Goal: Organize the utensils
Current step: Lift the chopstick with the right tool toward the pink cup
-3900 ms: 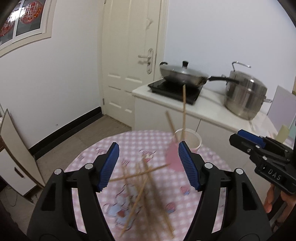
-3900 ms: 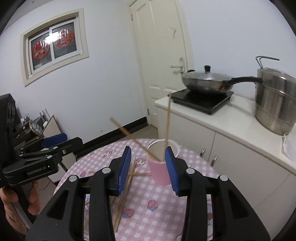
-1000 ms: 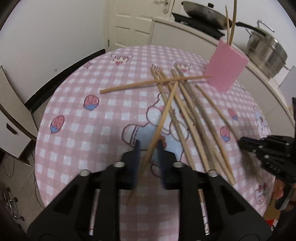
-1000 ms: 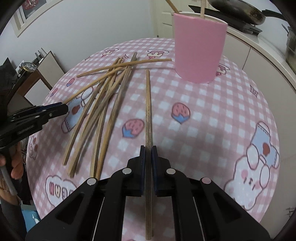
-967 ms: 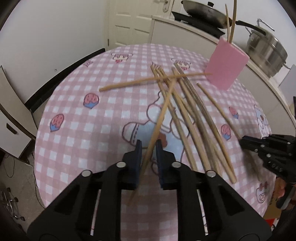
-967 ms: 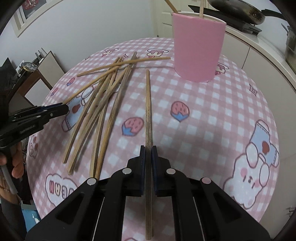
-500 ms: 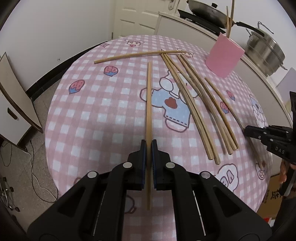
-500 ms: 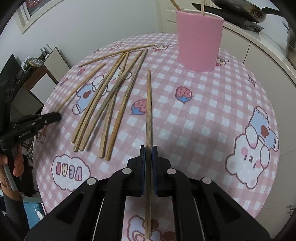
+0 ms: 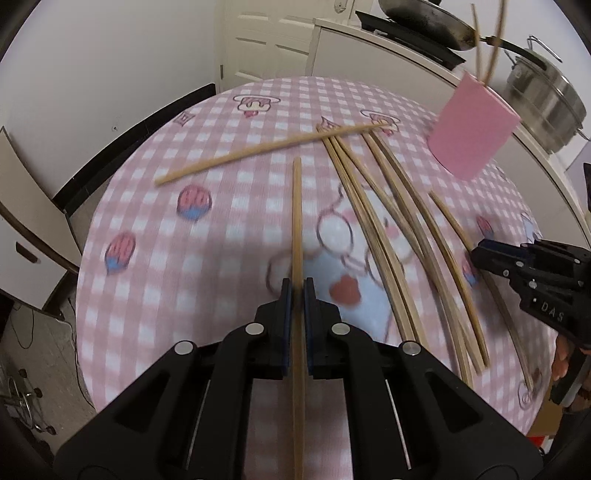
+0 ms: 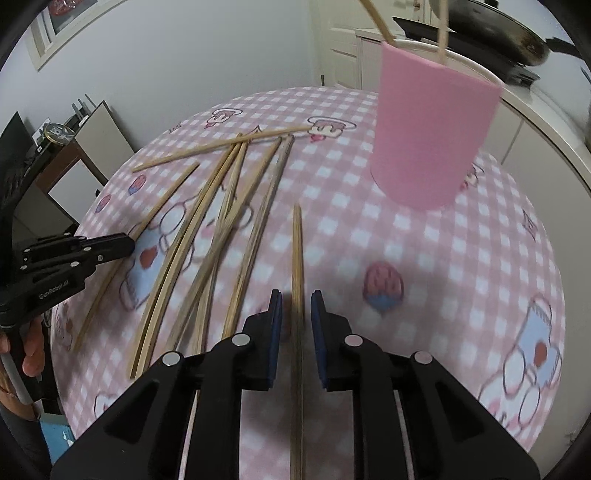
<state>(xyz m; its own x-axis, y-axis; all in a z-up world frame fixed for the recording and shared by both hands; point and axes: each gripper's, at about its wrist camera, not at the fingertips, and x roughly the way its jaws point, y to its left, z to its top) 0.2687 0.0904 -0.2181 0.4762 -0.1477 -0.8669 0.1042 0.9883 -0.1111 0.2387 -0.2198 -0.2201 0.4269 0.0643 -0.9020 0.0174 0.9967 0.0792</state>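
Observation:
A round table under a pink checked cloth (image 9: pixel 147 221) carries several loose wooden chopsticks (image 9: pixel 388 221) fanned toward a pink cup (image 9: pixel 472 136). Two chopsticks (image 10: pixel 441 29) stand in the pink cup (image 10: pixel 432 140). My left gripper (image 9: pixel 297 286) is shut on one chopstick (image 9: pixel 296 206), which points away from me. My right gripper (image 10: pixel 296 295) has its jaws opening. A chopstick (image 10: pixel 296 251) runs between them with a small gap on each side. Each gripper shows in the other's view: the right gripper (image 9: pixel 476 254) and the left gripper (image 10: pixel 129 243).
Behind the table a white counter holds a wok (image 9: pixel 424 18) and a steel pot (image 9: pixel 546 107). A white door (image 9: pixel 266 40) stands at the back and low white cabinets (image 9: pixel 22 229) at the left. A person's hand (image 10: pixel 31 350) holds the left gripper's handle.
The left gripper closed on a chopstick and drew it out of the pile, and now it hangs nearer the cloth. The right gripper moved closer to the cup and its jaws parted.

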